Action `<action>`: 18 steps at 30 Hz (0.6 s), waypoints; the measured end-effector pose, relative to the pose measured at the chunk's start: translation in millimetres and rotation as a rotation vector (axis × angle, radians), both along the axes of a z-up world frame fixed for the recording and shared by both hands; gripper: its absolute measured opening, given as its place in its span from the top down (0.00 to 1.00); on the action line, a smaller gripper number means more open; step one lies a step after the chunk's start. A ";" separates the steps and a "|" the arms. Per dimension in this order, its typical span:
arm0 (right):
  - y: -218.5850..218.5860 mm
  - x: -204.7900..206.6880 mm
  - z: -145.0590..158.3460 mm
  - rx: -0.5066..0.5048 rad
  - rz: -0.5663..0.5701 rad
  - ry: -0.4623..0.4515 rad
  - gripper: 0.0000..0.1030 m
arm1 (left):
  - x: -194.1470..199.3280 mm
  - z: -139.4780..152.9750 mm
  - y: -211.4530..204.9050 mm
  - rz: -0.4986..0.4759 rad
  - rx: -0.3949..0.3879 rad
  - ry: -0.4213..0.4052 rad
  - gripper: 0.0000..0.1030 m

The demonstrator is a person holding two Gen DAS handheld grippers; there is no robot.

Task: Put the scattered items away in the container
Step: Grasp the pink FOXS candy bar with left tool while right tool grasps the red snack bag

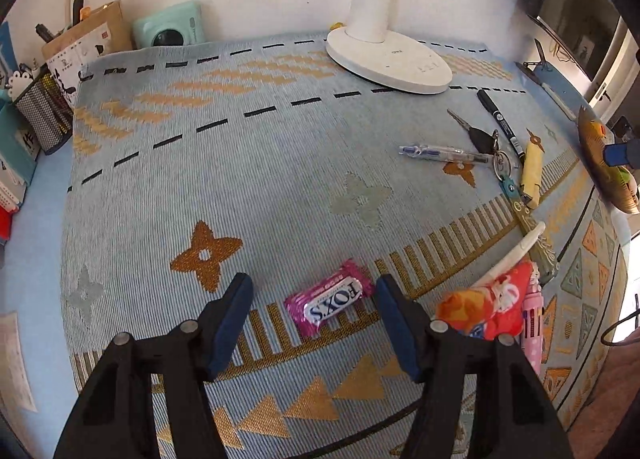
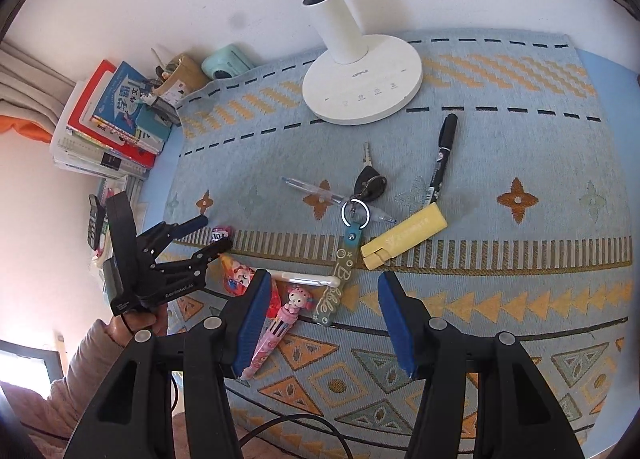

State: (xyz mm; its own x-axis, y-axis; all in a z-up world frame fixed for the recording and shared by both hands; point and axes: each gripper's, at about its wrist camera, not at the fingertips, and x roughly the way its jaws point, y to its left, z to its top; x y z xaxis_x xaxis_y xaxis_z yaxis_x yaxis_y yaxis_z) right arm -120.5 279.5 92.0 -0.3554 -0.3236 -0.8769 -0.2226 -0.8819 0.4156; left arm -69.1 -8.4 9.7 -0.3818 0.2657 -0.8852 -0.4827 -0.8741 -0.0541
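Left gripper (image 1: 312,299) is hanging wide open over the pink Fox's candy (image 1: 329,301) on the blue mat (image 1: 280,179), right gripper (image 2: 320,299) idling open too, so I'm treating it as light, crinkly, slippery film and pinching across its short middle.

We read "FOX'S" on the pink candy wrapper (image 1: 329,298), "OPPLE" on the white lamp base (image 2: 362,79), and "Belle" on the green key tag (image 2: 335,291).

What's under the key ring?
The clear ballpoint pen runs beneath the key ring, with its tip showing on the far side. The blue woven mat lies below; the pen's middle is covered.
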 end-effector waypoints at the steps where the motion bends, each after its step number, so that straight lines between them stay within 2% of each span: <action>1: -6.7 -3.7 -2.8 -0.004 0.029 -0.008 0.44 | -1.6 0.4 0.1 -0.002 -0.006 0.011 0.61; 4: -34.5 -18.3 -11.7 -0.012 0.143 -0.029 0.44 | -5.6 2.4 -5.6 0.010 0.009 0.008 0.90; 5: -45.8 -23.7 -14.7 -0.010 0.195 -0.033 0.44 | -7.4 1.6 -8.2 0.022 0.025 -0.002 0.93; 10: -99.8 -44.4 -34.2 0.078 0.419 -0.047 0.44 | -2.1 1.0 -21.8 0.080 0.078 -0.053 0.92; 12: -116.2 -50.0 -41.8 0.116 0.493 -0.043 0.44 | 4.4 1.1 -26.8 0.091 0.100 -0.071 0.87; 14: -129.3 -55.2 -50.0 0.160 0.552 -0.047 0.44 | 10.7 1.8 -28.6 0.099 0.103 -0.072 0.76; 18: -146.1 -60.7 -60.0 0.197 0.643 -0.018 0.44 | 15.7 1.6 -31.4 0.117 0.108 -0.075 0.75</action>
State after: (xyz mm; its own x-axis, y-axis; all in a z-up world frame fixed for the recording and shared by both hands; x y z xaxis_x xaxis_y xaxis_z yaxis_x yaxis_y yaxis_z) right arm -181.2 133.3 32.0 -0.1301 -0.2996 -0.9452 0.3669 -0.9001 0.2348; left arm -53.4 -39.8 11.3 -0.3498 0.3185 -0.8810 -0.3694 -0.9111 -0.1827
